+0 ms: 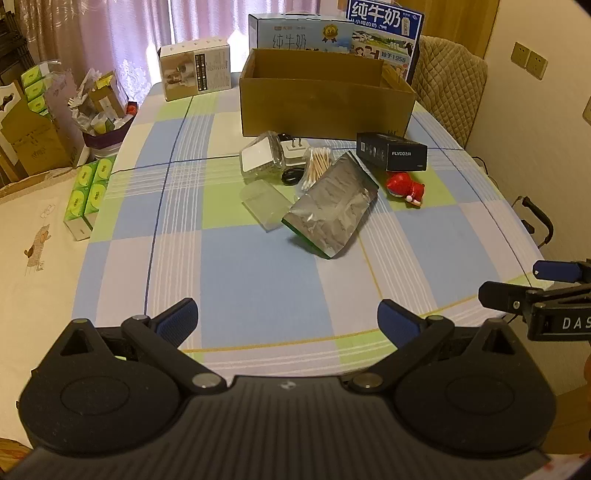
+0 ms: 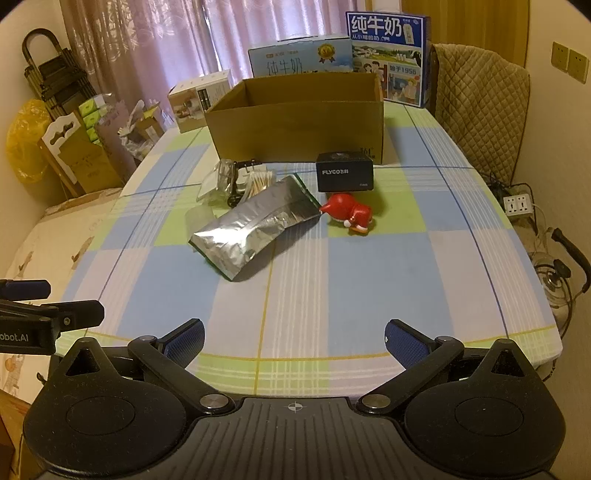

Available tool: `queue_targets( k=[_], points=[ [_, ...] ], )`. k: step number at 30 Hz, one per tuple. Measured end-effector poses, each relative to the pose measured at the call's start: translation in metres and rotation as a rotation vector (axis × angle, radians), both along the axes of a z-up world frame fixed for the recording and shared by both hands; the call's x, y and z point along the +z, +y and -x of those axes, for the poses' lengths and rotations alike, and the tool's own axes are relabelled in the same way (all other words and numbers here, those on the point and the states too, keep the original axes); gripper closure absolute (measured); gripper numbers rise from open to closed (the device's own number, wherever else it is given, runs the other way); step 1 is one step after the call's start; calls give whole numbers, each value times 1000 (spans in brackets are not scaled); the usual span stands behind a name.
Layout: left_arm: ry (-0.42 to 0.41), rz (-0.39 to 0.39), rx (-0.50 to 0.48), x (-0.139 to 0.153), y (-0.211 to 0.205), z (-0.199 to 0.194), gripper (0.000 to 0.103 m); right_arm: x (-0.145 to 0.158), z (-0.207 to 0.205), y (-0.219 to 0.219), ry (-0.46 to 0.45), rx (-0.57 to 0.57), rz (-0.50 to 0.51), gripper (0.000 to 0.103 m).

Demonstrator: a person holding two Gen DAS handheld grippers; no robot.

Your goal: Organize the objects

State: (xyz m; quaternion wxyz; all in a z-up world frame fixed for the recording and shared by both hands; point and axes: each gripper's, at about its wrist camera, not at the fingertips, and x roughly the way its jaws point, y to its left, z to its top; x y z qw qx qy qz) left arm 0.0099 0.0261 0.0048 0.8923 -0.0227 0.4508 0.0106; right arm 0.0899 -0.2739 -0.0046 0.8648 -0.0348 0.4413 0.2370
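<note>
An open cardboard box stands at the far middle of the checked tablecloth. In front of it lie a silver foil pouch, a black FLYCO box, a red toy figure, a bundle of cotton swabs, a white plug charger, a clear jar and a clear plastic case. My left gripper and my right gripper are both open and empty, low over the near table edge, well short of the objects.
Milk cartons and a white product box stand behind and left of the cardboard box. Green tissue packs lie off the table's left edge. A padded chair is at the right, a power strip below it.
</note>
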Motion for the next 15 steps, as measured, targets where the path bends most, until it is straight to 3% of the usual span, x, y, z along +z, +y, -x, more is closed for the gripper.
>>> queue_targets(
  k=[15],
  points=[
    [-11, 2, 8, 3, 1, -1, 1, 2, -2, 2, -6, 13, -2, 2]
  ],
)
